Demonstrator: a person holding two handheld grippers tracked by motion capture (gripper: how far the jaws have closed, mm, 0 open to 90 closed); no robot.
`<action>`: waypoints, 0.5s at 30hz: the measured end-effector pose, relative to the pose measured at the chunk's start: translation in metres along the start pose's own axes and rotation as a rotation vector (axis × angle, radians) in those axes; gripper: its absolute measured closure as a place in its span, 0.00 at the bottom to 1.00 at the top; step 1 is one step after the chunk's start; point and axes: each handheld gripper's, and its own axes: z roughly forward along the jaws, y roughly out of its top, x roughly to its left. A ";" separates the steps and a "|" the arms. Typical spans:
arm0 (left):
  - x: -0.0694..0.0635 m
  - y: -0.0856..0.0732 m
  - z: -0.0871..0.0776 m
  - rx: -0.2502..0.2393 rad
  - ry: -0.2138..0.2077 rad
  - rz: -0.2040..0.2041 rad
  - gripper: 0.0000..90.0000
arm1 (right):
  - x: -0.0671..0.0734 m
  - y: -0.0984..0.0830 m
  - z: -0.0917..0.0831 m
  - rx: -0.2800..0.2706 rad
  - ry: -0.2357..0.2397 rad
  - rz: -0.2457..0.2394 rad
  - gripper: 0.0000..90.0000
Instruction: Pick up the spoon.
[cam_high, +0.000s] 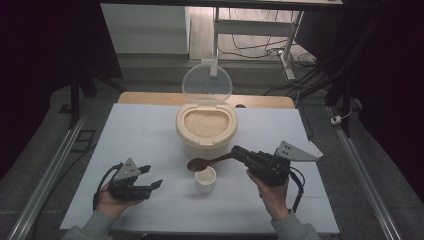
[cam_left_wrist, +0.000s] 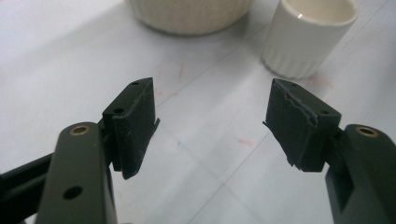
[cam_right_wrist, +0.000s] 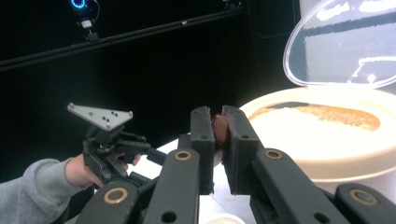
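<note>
The right gripper has its jaws clamped flat on the handle of a brown spoon; in the right gripper view the dark, smooth handle shows pinched between the two black pads. From those jaws the spoon's long axis runs straight out ahead, toward the person's left and slightly down, so the oval bowl hangs beyond the jaw tips, just above and at the far rim of the small white cup. That is the relation the next move turns on: the bowl is almost over the cup's mouth, and judging by this, a short roll of the right wrist would tip its load in.

The cup is a short, glazed cylinder with fine vertical ribs, and something pale already lies inside it. It stands ahead of the left gripper and off to the right of its jaws, near but apart. Those jaws stand open with only bare white table between the rubbery, frayed pads. The right hand is plainly the nearer one to the work.

Farther off, past the cup and behind the spoon, sits the round cream rice tub, matte plastic, filled with pale grains, its clear domed lid hinged upright at the back.
</note>
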 end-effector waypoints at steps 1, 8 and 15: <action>0.001 -0.003 -0.001 0.004 0.004 -0.001 0.36 | 0.000 0.001 -0.002 -0.006 -0.005 -0.004 0.93; 0.006 -0.013 -0.002 0.010 0.005 -0.024 0.35 | -0.003 0.010 -0.014 -0.039 -0.021 -0.007 0.93; 0.006 -0.013 0.001 0.026 0.002 -0.016 0.34 | -0.006 0.018 -0.024 -0.075 -0.038 -0.009 0.93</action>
